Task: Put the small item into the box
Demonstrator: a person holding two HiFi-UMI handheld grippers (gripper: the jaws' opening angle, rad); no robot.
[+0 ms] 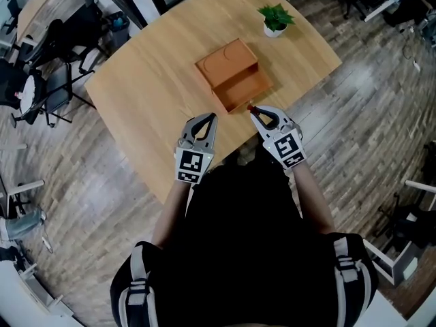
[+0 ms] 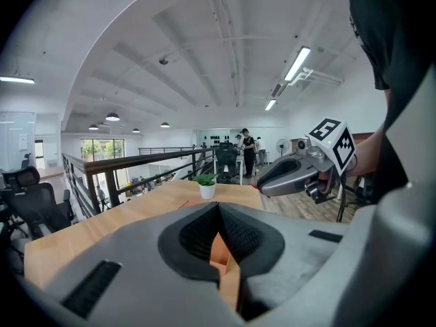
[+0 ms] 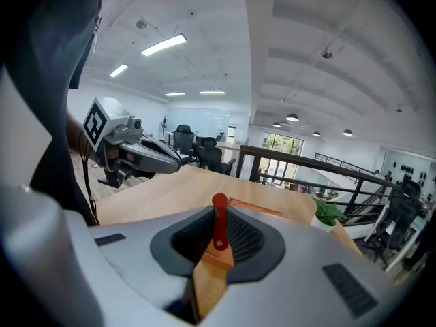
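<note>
The wooden table (image 1: 150, 80) is carrying an orange-brown box (image 1: 222, 61) at its middle. The box is lying open, its hollow part facing 5 o'clock toward the person. A potted plant (image 1: 275, 19) is standing well apart at 1 o'clock.

The left gripper (image 1: 210, 118) is hanging over the near part of the table, at 7 o'clock from the box. Its jaws are pressed together on nothing. The right gripper (image 1: 253, 112) is sitting just beside the box's near rim at 5 o'clock, pinching the small item (image 3: 219, 225) — a slim red piece standing upright between the pads, its round head poking above them.

The step in hand appears to be the carry into the box. To do it well, the right gripper should be travelling toward 11 o'clock until the red piece is fully over the open hollow, not over the rim. It should then be dipping low inside before the jaws part. A thin, light piece like this would probably bounce or roll if let go from high up. The pinch looks narrow — so moving smoothly matters. The left gripper is best kept clear at 7 o'clock, or resting against the box if it starts sliding.
</note>
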